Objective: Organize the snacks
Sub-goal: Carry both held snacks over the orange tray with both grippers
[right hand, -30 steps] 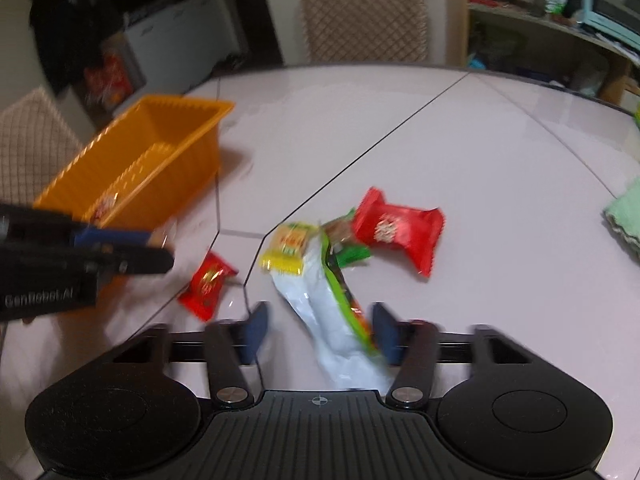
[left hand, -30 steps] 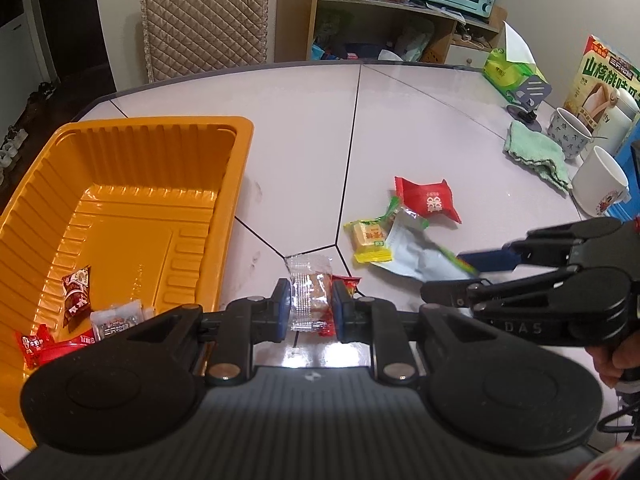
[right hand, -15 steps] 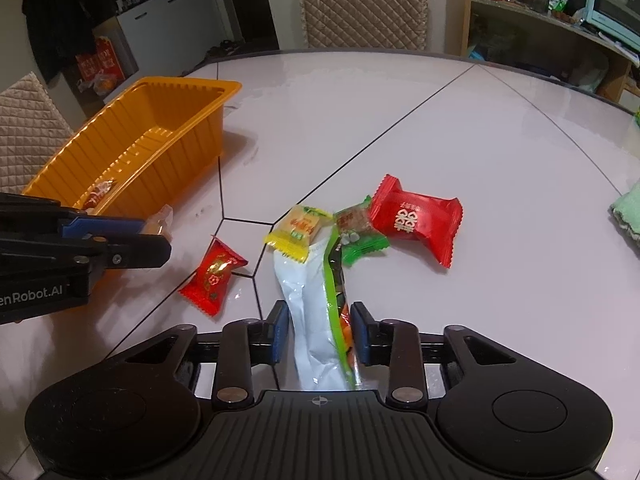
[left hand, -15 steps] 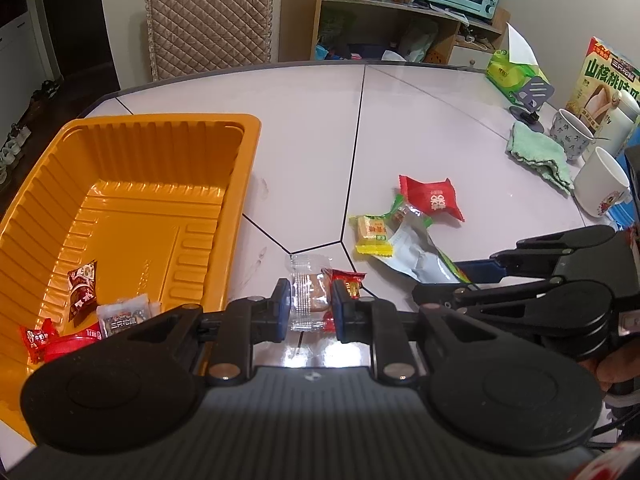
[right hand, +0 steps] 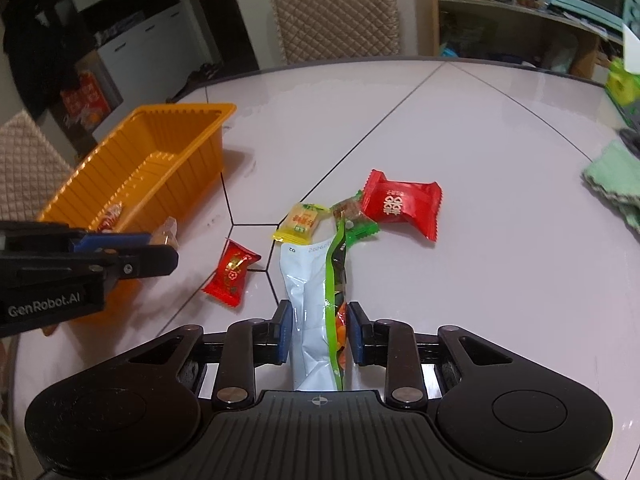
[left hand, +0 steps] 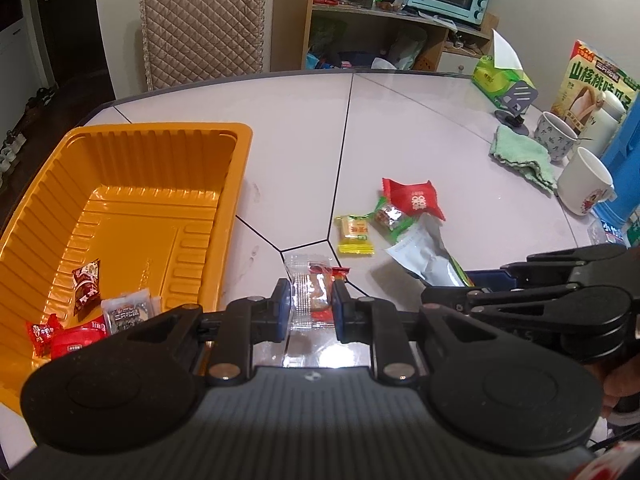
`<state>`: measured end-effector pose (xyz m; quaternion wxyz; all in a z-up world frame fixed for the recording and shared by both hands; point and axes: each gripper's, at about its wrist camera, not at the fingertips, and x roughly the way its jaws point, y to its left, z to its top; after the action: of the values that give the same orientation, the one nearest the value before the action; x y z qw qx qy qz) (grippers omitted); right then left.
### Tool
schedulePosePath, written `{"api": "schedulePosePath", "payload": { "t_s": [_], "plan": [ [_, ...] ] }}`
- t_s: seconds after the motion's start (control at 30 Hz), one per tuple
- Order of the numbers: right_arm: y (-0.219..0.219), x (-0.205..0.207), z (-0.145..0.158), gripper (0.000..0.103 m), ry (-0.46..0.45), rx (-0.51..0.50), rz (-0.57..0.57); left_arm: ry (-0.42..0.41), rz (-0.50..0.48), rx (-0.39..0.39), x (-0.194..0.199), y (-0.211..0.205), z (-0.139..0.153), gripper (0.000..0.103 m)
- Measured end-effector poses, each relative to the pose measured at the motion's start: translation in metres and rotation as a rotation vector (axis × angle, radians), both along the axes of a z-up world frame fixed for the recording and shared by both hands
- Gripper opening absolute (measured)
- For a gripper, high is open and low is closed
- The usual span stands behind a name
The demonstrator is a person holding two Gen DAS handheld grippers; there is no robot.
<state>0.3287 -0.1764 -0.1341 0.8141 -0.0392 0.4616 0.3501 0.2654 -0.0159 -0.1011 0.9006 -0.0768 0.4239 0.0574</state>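
Note:
My left gripper (left hand: 309,304) is shut on a clear-wrapped snack (left hand: 306,294) and holds it above the table, right of the orange tray (left hand: 120,132). The tray holds several small snacks (left hand: 86,286) at its near end. My right gripper (right hand: 319,332) is shut on a long white and green snack bag (right hand: 316,292), which also shows in the left wrist view (left hand: 424,256). On the table lie a yellow candy (right hand: 302,222), a green candy (right hand: 354,222), a big red packet (right hand: 400,206) and a small red candy (right hand: 232,272). The left gripper also shows in the right wrist view (right hand: 166,250).
A green cloth (left hand: 524,158), two mugs (left hand: 584,182), a tissue box (left hand: 500,80) and a cereal box (left hand: 592,80) stand at the table's right side. A quilted chair (left hand: 200,24) is behind the far edge. The tray also shows in the right wrist view (right hand: 132,184).
My right gripper closed on the white and green bag and lifted its near end. My left gripper, still holding the clear-wrapped snack, rose a little.

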Motion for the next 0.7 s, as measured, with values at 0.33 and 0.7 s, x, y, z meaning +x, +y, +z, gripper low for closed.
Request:
{"api": "schedulePosePath", "payload": {
  "t_s": [0.33, 0.7],
  "plan": [
    [-0.015, -0.028, 0.031, 0.029, 0.041, 0.069, -0.094, -0.042, -0.009, -0.031, -0.025, 0.002, 0.022, 0.019],
    [-0.004, -0.064, 0.063, 0.029, 0.078, 0.15, -0.111, -0.089, -0.004, -0.042, -0.062, 0.016, 0.048, 0.019]
  ]
}}
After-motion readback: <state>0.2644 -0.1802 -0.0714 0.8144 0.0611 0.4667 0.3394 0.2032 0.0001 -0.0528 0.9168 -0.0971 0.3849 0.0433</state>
